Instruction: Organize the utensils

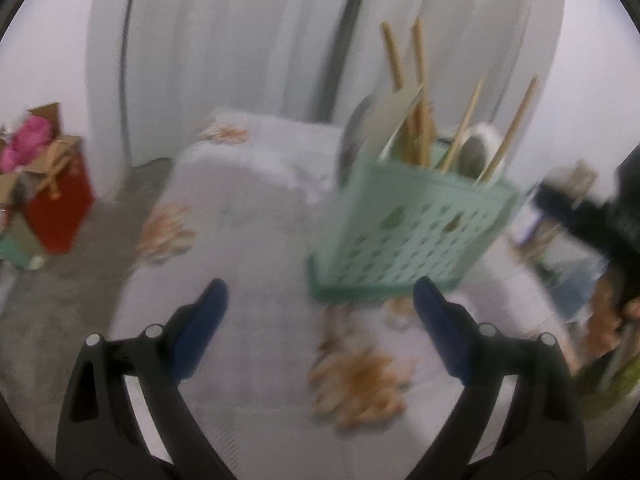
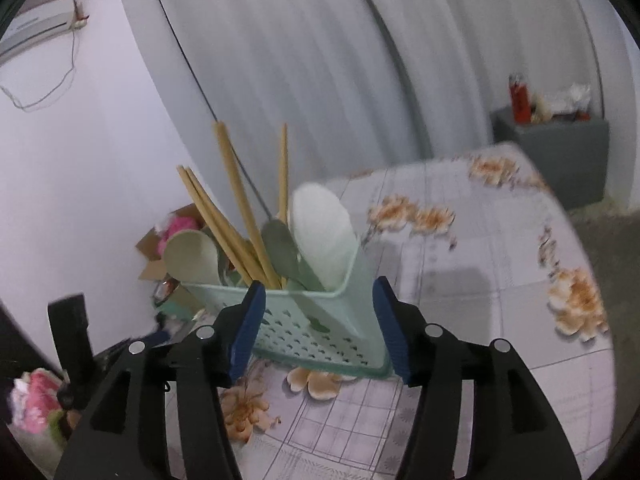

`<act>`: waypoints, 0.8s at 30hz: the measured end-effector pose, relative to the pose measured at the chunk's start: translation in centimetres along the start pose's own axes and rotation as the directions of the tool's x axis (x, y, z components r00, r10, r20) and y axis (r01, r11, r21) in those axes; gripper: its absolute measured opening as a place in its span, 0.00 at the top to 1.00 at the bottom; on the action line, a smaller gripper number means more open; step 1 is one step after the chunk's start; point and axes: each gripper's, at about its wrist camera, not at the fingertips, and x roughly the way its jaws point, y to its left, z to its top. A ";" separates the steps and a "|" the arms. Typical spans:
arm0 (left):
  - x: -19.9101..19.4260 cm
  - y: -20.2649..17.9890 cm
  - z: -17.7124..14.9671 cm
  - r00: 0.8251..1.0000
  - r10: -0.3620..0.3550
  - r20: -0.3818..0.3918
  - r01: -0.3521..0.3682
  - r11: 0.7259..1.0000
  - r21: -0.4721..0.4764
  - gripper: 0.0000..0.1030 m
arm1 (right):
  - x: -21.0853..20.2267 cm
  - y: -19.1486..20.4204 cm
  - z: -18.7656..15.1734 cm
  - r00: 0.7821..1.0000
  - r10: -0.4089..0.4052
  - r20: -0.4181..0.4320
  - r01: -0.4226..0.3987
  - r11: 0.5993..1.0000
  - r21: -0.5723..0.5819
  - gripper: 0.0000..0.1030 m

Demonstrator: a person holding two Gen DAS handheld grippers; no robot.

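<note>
Basket (image 2: 320, 320) of chopsticks (image 2: 236, 216) and spoons (image 2: 324, 236) upright on the flowered tablecloth (image 2: 480, 280), between the right gripper's (image 2: 320, 328) spread jaws; pads look clear of its sides.

Risk: a nudge from either pad could tip the tall, top-heavy load. Left gripper (image 1: 320, 328) spread, empty, just short of the basket. Left view blurred; basket's contents below the rim hidden.

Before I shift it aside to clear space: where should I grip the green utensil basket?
Probably low across the green utensil basket, on its perforated side walls, coming from the near side. The chopsticks and spoons crowd the open top, while the right gripper already straddles the body.
</note>
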 end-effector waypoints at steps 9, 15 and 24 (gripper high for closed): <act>4.1 -2.4 3.0 0.990 -0.138 -0.009 0.138 0.989 0.057 0.19 | 4.1 -3.1 0.2 0.979 0.195 -0.062 -0.188 0.977 0.105 0.44; 5.0 -4.1 2.8 0.993 -0.110 -0.031 0.111 0.992 0.063 0.23 | 3.9 -2.8 -0.4 0.979 0.198 -0.052 -0.191 0.975 0.111 0.42; 3.8 -4.4 2.6 0.995 -0.085 -0.053 0.085 0.996 0.002 0.23 | 3.2 -2.0 -0.8 0.985 0.155 -0.074 -0.143 0.979 0.143 0.42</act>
